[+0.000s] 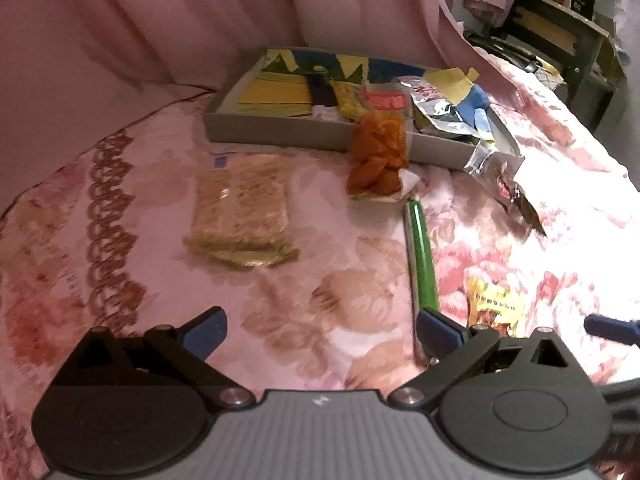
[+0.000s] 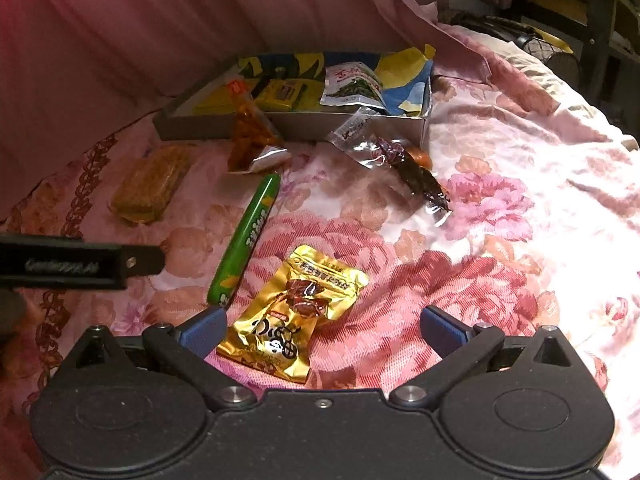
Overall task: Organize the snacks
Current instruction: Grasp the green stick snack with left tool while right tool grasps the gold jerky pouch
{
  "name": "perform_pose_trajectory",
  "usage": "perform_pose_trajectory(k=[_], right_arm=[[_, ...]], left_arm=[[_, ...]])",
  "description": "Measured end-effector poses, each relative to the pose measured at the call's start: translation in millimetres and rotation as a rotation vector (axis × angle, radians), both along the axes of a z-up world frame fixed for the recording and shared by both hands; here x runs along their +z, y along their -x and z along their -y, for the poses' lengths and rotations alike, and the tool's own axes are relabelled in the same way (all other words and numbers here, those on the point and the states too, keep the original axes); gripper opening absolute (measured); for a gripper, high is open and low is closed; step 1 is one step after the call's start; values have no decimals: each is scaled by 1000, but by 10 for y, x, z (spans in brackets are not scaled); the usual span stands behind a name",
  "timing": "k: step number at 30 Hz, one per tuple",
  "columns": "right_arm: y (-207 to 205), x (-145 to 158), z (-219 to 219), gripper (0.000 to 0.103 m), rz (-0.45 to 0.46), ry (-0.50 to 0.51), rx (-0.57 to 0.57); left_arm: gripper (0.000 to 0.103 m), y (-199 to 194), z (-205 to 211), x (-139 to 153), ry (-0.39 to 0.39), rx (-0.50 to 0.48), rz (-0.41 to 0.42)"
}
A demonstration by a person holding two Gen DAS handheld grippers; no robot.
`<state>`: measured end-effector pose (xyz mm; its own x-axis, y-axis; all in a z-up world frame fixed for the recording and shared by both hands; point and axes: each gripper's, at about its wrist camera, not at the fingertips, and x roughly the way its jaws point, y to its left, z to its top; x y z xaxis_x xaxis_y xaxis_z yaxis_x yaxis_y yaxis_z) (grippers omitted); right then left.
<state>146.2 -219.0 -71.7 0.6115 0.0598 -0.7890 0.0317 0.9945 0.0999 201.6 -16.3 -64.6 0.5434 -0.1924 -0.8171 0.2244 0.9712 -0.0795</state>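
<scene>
**Snacks scattered on the floral bedspread, both claws spread and empty**

The long green stick-shaped snack packet (image 2: 245,240) lies with its long axis running from lower left to upper right of the right wrist frame, its upper tip aimed toward the shallow grey cardboard tray (image 2: 192,126) at upper centre. Just right of its lower end lies the gold foil snack pouch (image 2: 294,312), tilted, its lower end sitting between the fingers of the right claw (image 2: 322,330), which is released and holds nothing. The left claw (image 1: 322,330) is likewise released; in its frame the green packet's near end lies beside its right finger, and the clear-wrapped block of tan crackers (image 1: 242,216) sits well ahead at centre left. An orange dried-fruit bag (image 1: 378,152) leans over the tray's front wall. A clear packet with a dark sausage (image 2: 404,168) lies off the tray's right corner. The pink floral bedspread (image 2: 500,260) is open on the right of the right wrist frame; a pink curtain (image 2: 160,20) closes the back.
</scene>
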Motion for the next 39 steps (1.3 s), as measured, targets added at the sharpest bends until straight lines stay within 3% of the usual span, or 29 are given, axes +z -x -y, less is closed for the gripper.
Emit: perform_pose_trajectory(k=[12, 23, 33, 39], right_arm=[[-143, -170, -126, 102, -13, 21, 26], [-235, -311, -292, 102, -28, 66, 62], [-308, -399, -294, 102, -50, 79, 47], [-309, -420, -315, 102, -57, 74, 43]], left_arm=[[103, -226, 307, -123, 34, -113, 79], [100, -366, 378, -265, 108, -182, 42], [97, -387, 448, -324, 95, -215, 21], [91, -378, 505, -365, 39, -235, 20]])
